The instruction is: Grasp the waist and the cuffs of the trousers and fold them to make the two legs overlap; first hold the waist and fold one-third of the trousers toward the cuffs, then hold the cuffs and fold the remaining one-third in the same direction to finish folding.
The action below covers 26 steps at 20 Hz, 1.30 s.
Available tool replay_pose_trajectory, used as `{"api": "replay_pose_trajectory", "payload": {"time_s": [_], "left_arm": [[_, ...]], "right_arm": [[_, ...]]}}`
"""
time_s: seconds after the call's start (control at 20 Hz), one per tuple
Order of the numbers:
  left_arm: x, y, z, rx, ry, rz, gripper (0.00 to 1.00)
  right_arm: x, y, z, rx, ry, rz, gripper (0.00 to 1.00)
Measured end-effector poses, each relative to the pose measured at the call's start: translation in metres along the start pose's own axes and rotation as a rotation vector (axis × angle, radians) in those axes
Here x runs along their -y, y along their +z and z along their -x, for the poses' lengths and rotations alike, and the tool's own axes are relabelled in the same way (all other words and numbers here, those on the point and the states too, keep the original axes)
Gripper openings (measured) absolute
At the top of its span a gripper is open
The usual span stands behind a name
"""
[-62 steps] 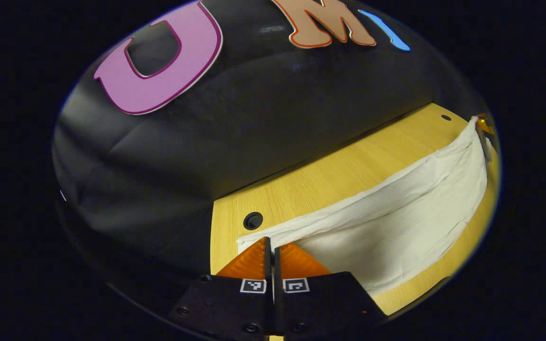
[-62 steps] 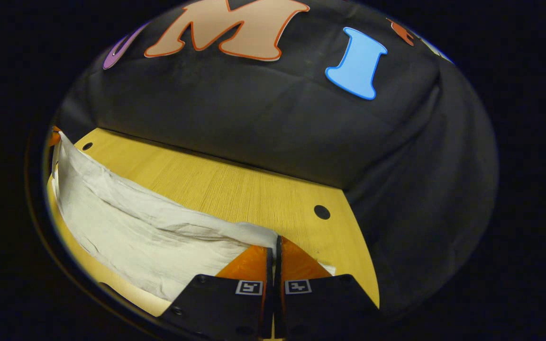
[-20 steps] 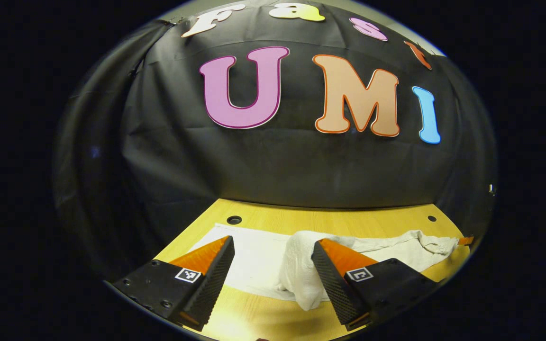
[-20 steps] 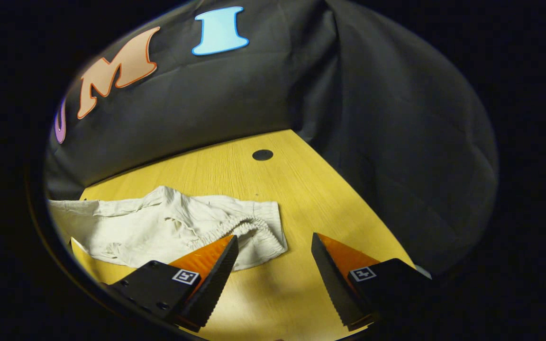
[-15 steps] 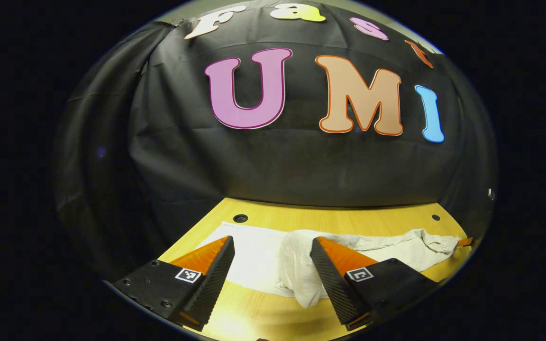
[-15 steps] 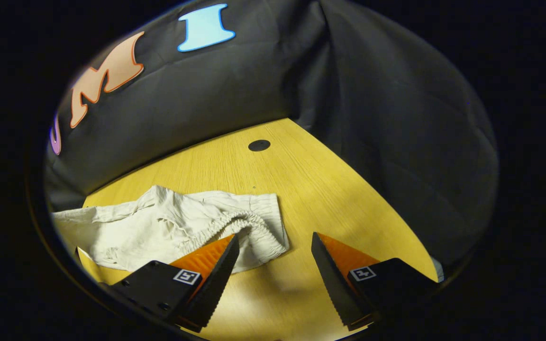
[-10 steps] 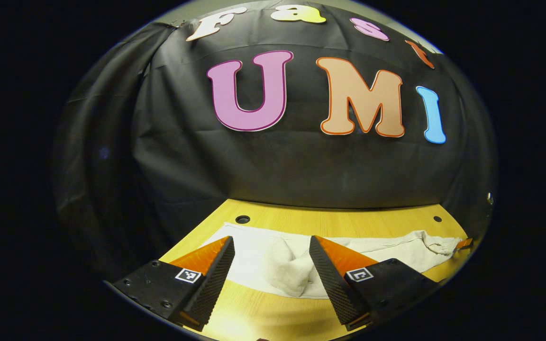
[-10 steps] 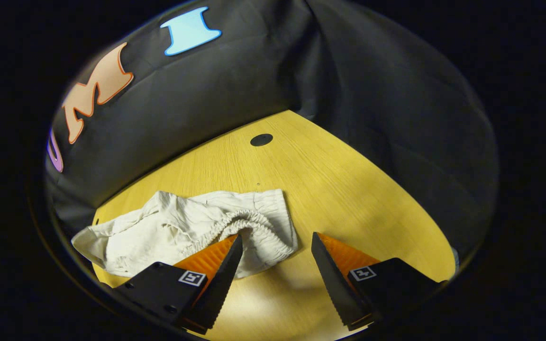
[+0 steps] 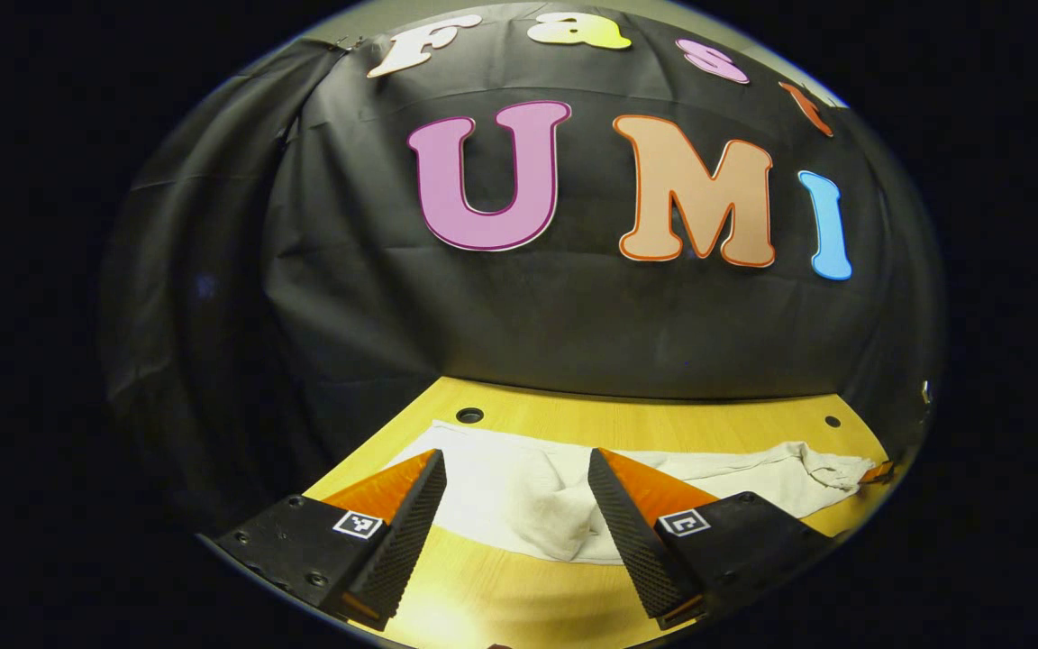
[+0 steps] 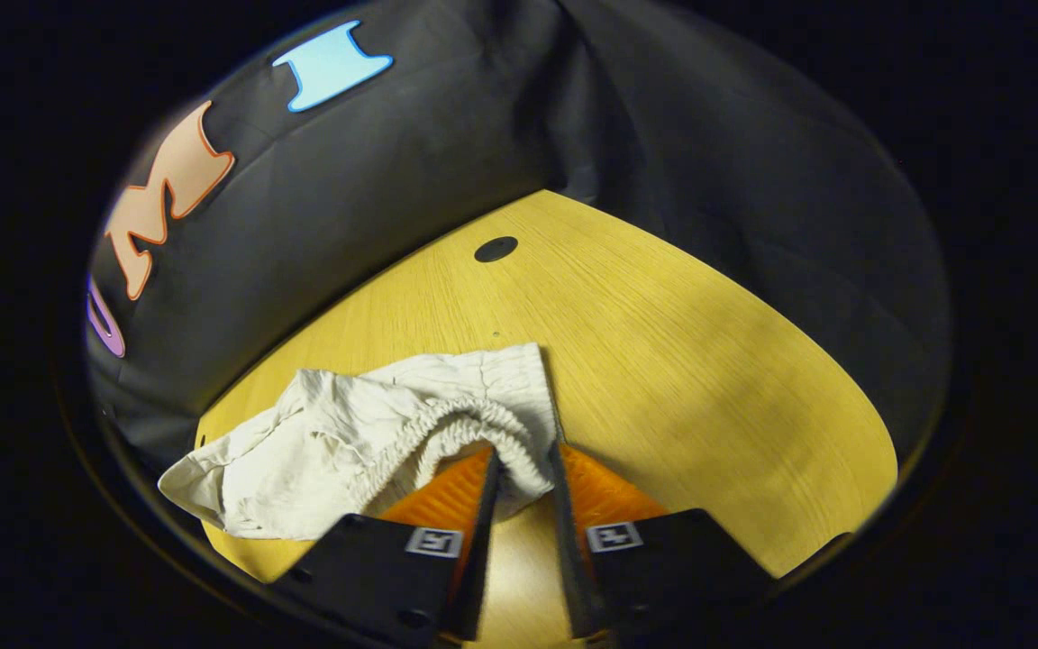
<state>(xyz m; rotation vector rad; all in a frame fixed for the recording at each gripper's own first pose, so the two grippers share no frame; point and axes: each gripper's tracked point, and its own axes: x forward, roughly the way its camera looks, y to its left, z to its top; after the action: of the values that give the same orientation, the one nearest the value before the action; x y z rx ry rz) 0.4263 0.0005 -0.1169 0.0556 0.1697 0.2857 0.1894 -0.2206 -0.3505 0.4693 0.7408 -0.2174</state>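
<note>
While left fingers (image 9: 433,487) gape, right fingers (image 10: 483,478) around trousers (image 10: 375,433) waistband.

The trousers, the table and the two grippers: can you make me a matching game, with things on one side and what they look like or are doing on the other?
Things:
1. trousers
2. table
3. left gripper
4. right gripper

Descriptions:
A. yellow wood with round holes
B. fingers spread wide above the cloth
C. cream cloth, crumpled
D. fingers closing round the elastic waist

Pairs: 1-C, 2-A, 3-B, 4-D
</note>
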Motion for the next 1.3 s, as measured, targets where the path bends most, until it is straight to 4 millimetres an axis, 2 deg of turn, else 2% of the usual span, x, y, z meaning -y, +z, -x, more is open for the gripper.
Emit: {"api": "replay_pose_trajectory", "payload": {"time_s": [0.05,0.1,0.15,0.2,0.25,0.45,0.65,0.7,0.75,0.85,1.0,1.15,1.3], "left_arm": [[-0.004,-0.002,0.002,0.000,0.002,0.002,0.95],[-0.005,-0.001,0.003,0.001,0.002,0.003,0.95],[-0.007,-0.001,0.002,0.003,0.001,0.003,0.95],[-0.012,0.000,0.004,0.006,-0.002,0.000,0.95],[-0.018,0.001,0.004,0.007,-0.003,-0.001,0.95],[-0.031,0.001,0.000,0.016,-0.026,0.008,0.95],[-0.048,-0.003,-0.011,0.005,-0.067,0.036,0.95],[-0.053,-0.005,-0.013,0.000,-0.077,0.040,0.95],[-0.059,-0.006,-0.017,-0.005,-0.083,0.041,0.94],[-0.072,-0.007,-0.022,-0.011,-0.096,0.041,0.95],[-0.095,-0.010,-0.029,-0.019,-0.111,0.035,0.95],[-0.123,-0.017,-0.039,-0.039,-0.109,0.033,0.95],[-0.148,-0.024,-0.048,-0.054,-0.109,0.037,0.97]], "right_arm": [[-0.003,0.003,0.000,0.012,-0.004,-0.005,0.23],[-0.002,0.001,0.003,0.015,-0.011,0.000,0.23],[-0.001,0.002,0.005,0.019,-0.019,0.007,0.18],[-0.005,0.006,0.008,0.034,-0.023,0.012,0.06],[-0.005,0.009,0.011,0.052,-0.022,0.020,0.11],[-0.026,0.024,0.029,0.113,-0.008,0.012,0.11],[-0.072,0.044,0.064,0.202,0.017,0.037,0.11],[-0.086,0.049,0.073,0.225,0.025,0.049,0.06],[-0.102,0.054,0.080,0.249,0.036,0.063,0.11],[-0.135,0.059,0.100,0.291,0.065,0.094,0.11],[-0.196,0.055,0.117,0.340,0.114,0.150,0.11],[-0.269,0.035,0.124,0.349,0.197,0.199,0.11],[-0.342,-0.003,0.127,0.319,0.289,0.262,0.11]]}}
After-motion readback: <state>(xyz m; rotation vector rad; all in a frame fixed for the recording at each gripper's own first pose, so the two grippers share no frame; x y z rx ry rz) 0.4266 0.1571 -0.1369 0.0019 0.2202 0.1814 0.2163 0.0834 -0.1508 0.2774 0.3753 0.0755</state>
